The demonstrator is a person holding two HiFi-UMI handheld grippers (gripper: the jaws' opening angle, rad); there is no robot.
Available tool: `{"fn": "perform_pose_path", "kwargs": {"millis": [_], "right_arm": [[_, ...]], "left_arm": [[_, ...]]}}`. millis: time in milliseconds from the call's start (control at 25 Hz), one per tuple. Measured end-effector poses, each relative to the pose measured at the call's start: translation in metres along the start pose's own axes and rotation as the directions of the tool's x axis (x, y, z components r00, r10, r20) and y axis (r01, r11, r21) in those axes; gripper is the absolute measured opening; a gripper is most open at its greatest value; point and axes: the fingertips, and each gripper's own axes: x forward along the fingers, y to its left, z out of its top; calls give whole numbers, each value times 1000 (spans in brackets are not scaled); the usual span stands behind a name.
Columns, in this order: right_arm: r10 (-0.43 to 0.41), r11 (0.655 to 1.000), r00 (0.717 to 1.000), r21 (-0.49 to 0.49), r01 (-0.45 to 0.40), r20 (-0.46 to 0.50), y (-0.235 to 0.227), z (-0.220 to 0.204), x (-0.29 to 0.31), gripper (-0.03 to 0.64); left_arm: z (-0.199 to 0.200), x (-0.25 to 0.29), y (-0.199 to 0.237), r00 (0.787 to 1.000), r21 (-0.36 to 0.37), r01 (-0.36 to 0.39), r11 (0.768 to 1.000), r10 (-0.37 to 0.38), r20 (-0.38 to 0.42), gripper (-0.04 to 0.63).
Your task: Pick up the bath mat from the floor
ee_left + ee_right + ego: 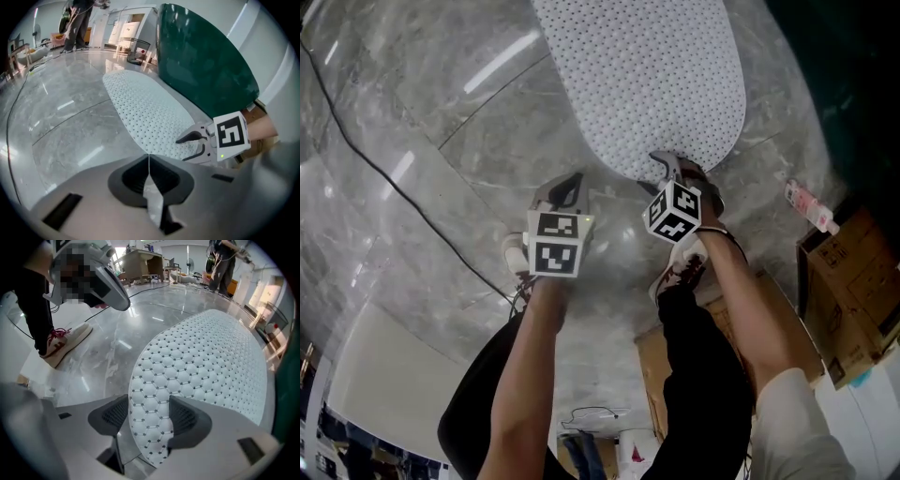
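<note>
The white perforated bath mat (pixel 647 75) lies flat on the grey marble floor, its rounded near end toward me. My right gripper (pixel 675 172) is down at that near edge. In the right gripper view its jaws (pixel 150 413) stand wide apart with the mat's end (pixel 206 357) lying between the pads, and I see no pad pressing on it. My left gripper (pixel 567 187) hovers over bare floor just left of the mat. In its own view the pads (pixel 149 161) meet with nothing between them. That view also shows the mat (pixel 145 112) and the open right gripper (pixel 182 149).
A black cable (pixel 394 178) runs across the floor at the left. Cardboard boxes (pixel 848 281) stand at the right and a dark green panel (pixel 201 61) rises beyond the mat. My shoes (pixel 680 272) are just behind the grippers. A person (pixel 75 23) stands far off.
</note>
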Motion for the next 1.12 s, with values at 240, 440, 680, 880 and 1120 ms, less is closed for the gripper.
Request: {"fn": "perform_pose_path", "kwargs": {"millis": [240,440,680,880,1120], "right_arm": [[-11,1000,999,-23,11,32,1,0,-2,270],[-35,998,998,46,33,58,-4,-1,-5,11],[14,996,999,85,-17,31,-7,-5,-8,143],[19,1000,1000,-15,-19,6,1,-8,-5,261],[18,998,1000,-59,-18,-1,3,-8,-2,302]], "left_arm": [[0,9,8,1000,8,-9,1000,9,9,18],[-3,11,14,1000,19,-5,1000,5,-12,18],[-9,6,19,999,70,3,998,0,-40,18],[-11,9,12,999,34,23,999,-22,-42,17],[-14,15,1,998,18,48,999,-48,-41,17]]}}
